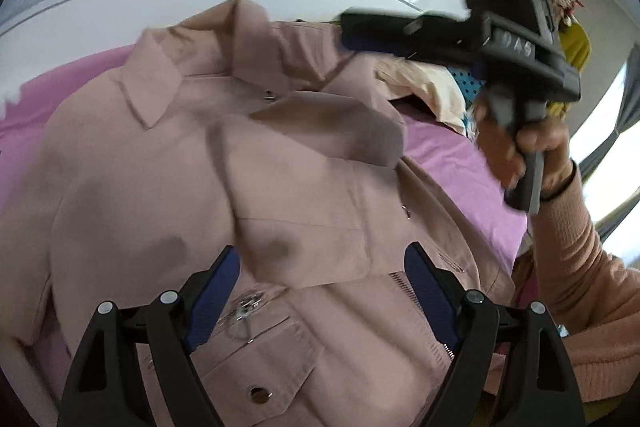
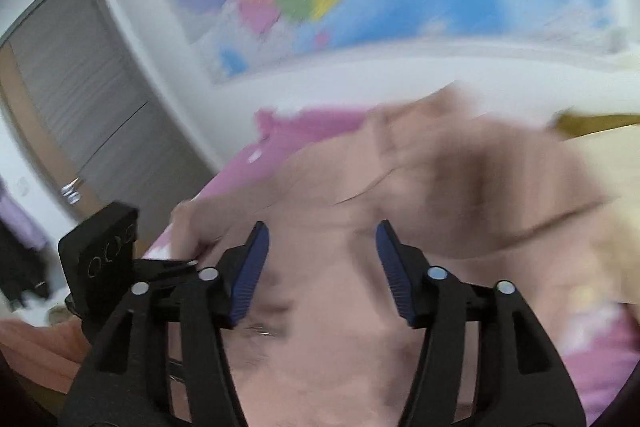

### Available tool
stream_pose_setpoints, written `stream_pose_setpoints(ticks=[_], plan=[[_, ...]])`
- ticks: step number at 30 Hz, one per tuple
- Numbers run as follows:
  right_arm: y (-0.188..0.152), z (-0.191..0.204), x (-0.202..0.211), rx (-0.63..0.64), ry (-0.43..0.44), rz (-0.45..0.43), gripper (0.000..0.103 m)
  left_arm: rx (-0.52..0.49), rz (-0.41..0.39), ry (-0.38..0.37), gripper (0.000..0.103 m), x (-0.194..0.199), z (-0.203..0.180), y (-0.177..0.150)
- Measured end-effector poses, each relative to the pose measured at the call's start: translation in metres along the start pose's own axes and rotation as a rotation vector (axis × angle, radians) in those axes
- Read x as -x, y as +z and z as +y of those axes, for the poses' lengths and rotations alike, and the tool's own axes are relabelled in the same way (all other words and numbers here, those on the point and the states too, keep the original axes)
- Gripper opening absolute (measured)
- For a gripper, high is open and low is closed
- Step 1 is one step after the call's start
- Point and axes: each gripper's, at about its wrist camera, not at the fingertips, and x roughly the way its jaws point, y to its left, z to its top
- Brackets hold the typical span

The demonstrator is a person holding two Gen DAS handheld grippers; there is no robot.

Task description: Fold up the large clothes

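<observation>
**Both claws spread wide over jacket**

Black left gripper with blue pads is seen spread wide at lower centre, nothing clamped. Beneath it, a dusty-pink collared jacket is spread across mid-frame on a pink bedsheet. At upper right, the right gripper is likewise parted, empty.

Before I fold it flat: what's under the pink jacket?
The jacket lies on a pink-purple sheet, which shows on both sides. Whatever lies beneath its middle is covered.
</observation>
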Motion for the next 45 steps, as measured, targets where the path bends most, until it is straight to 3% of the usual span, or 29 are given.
stream_pose_setpoints(ticks=[2, 6, 10, 12, 14, 15, 16, 18, 19, 23, 26, 28, 30, 32, 34, 37, 39, 41, 45], plan=[[-0.005, -0.027, 0.026, -0.029, -0.114, -0.039, 0.061, -0.039, 0.008, 0.003, 0.086, -0.007, -0.012, 0.002], [-0.027, -0.089, 0.030, -0.159, -0.274, -0.007, 0.062, -0.081, 0.070, 0.009, 0.086, -0.033, -0.030, 0.007], [-0.049, -0.124, 0.002, -0.241, -0.286, 0.060, 0.062, -0.124, 0.145, 0.033, 0.086, -0.068, -0.043, 0.012], [-0.052, -0.130, -0.010, -0.238, -0.274, 0.068, 0.062, -0.137, 0.179, 0.090, 0.084, -0.083, -0.043, 0.010], [-0.053, -0.133, -0.021, -0.238, -0.273, 0.080, 0.061, -0.131, 0.204, 0.174, 0.055, -0.094, -0.035, 0.008], [-0.053, -0.136, -0.025, -0.239, -0.274, 0.087, 0.058, -0.121, 0.190, 0.187, 0.046, -0.092, -0.031, 0.009], [-0.054, -0.137, -0.029, -0.243, -0.252, 0.095, 0.052, -0.086, 0.170, 0.181, 0.029, -0.084, -0.022, 0.011], [-0.055, -0.137, -0.033, -0.251, -0.220, 0.099, 0.019, -0.022, 0.141, 0.155, 0.017, -0.068, -0.006, 0.013], [-0.055, -0.138, -0.030, -0.258, -0.201, 0.090, 0.013, 0.017, 0.101, 0.146, 0.007, -0.054, 0.007, 0.014], [-0.044, -0.152, 0.007, -0.328, -0.157, -0.039, 0.005, 0.177, -0.052, 0.126, 0.006, 0.005, 0.066, 0.017], [-0.047, -0.166, 0.018, -0.398, -0.116, -0.075, 0.005, 0.286, -0.105, 0.120, 0.006, 0.030, 0.108, 0.011], [-0.051, -0.171, 0.010, -0.409, -0.153, -0.042, 0.005, 0.335, -0.106, 0.141, 0.009, 0.029, 0.130, 0.005], [-0.057, -0.177, 0.003, -0.434, -0.173, -0.011, 0.008, 0.385, -0.069, 0.139, 0.020, 0.024, 0.146, 0.000], [-0.063, -0.181, 0.001, -0.456, -0.178, -0.009, 0.011, 0.411, -0.059, 0.111, 0.059, 0.021, 0.159, -0.007], [-0.066, -0.179, 0.003, -0.473, -0.180, -0.021, 0.015, 0.413, -0.090, 0.066, 0.062, 0.023, 0.160, -0.006], [-0.068, -0.166, 0.015, -0.423, -0.232, -0.024, 0.026, 0.385, -0.109, 0.015, 0.077, 0.032, 0.159, -0.005], [-0.068, -0.155, 0.025, -0.388, -0.261, -0.043, 0.031, 0.339, -0.130, 0.017, 0.079, 0.038, 0.154, -0.003], [-0.070, -0.140, 0.040, -0.354, -0.278, -0.083, 0.032, 0.299, -0.141, 0.007, 0.090, 0.038, 0.144, 0.005], [-0.069, -0.112, 0.043, -0.266, -0.261, -0.089, 0.041, 0.239, -0.102, 0.059, 0.090, 0.022, 0.128, 0.020]])
